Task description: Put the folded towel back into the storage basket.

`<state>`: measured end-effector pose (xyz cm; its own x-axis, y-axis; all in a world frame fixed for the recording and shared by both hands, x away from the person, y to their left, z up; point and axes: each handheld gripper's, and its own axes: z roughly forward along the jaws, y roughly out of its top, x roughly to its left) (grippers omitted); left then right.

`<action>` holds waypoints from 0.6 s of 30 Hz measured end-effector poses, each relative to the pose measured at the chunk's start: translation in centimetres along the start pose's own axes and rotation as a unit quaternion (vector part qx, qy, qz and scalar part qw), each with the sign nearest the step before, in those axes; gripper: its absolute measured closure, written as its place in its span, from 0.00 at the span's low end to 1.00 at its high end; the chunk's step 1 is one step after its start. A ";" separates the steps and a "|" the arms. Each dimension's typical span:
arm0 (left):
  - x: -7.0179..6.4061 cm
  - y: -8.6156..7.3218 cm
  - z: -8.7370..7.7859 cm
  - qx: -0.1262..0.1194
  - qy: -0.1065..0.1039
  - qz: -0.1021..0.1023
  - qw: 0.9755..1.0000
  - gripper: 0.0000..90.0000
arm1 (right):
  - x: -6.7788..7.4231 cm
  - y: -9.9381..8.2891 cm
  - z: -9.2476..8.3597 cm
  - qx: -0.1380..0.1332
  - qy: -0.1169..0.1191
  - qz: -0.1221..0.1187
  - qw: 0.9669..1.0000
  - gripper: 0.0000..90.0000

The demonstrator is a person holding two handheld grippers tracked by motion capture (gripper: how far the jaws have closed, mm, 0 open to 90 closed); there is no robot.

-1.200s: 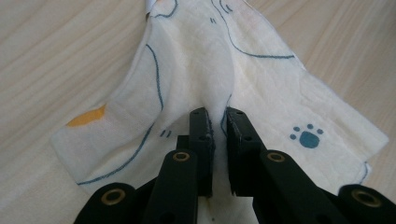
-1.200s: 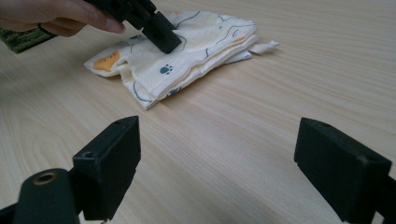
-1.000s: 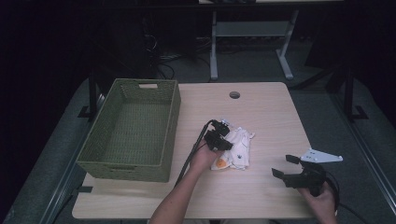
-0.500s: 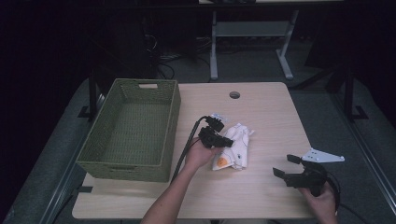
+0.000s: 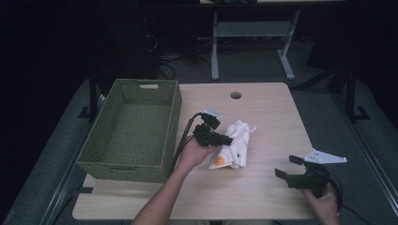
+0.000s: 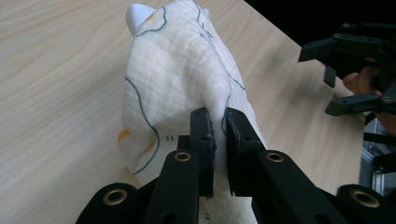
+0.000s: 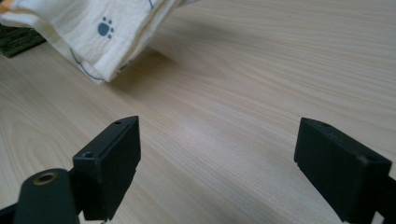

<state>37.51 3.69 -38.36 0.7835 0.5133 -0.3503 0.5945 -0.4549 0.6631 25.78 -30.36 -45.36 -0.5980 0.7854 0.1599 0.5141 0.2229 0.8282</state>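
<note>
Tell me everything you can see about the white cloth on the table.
The white cloth looks like soft, crinkled muslin, printed with thin blue lines, a blue paw mark and orange patches. It is bunched into a loose heap near the table's middle, right of the green basket. The left tool is shut on a fold of it, lifting that part.

Bare tabletop [image 5: 267,112] is lying open between the white cloth [image 5: 233,149] and the right gripper [image 5: 287,167], giving passage there. The green basket [image 5: 131,129] is walling off the left side, seemingly just beside the left gripper [image 5: 227,139].
</note>
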 end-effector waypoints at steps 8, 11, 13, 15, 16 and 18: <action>-0.1 -0.2 -1.2 0.005 -0.011 0.000 1.000 0.92 | 0.0 0.0 0.1 0.005 -0.002 0.000 1.000 0.16; -0.1 -0.3 -1.6 0.006 -0.015 0.001 1.000 0.92 | 0.0 0.0 0.1 0.005 -0.002 0.000 1.000 0.16; -0.1 -0.4 -2.1 0.003 -0.020 -0.002 1.000 0.92 | 0.0 -0.1 0.1 0.006 -0.002 0.001 1.000 0.16; -0.1 -0.4 -2.5 0.002 -0.021 -0.001 1.000 0.92 | 0.0 -0.1 0.2 0.007 -0.003 0.001 1.000 0.16; -0.1 -0.4 -2.5 0.002 -0.021 -0.001 1.000 0.92 | 0.0 -0.1 0.2 0.007 -0.003 0.001 1.000 0.16; 0.0 -0.4 -3.0 0.001 -0.021 -0.002 1.000 0.92 | 0.1 -0.1 0.2 0.008 -0.003 0.000 1.000 0.16</action>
<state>36.68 6.03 -36.68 0.7885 0.4837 -0.3798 0.5974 -0.4555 0.6601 25.78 -30.23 -45.53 -0.5936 0.7894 0.1564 0.5244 0.2320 0.8193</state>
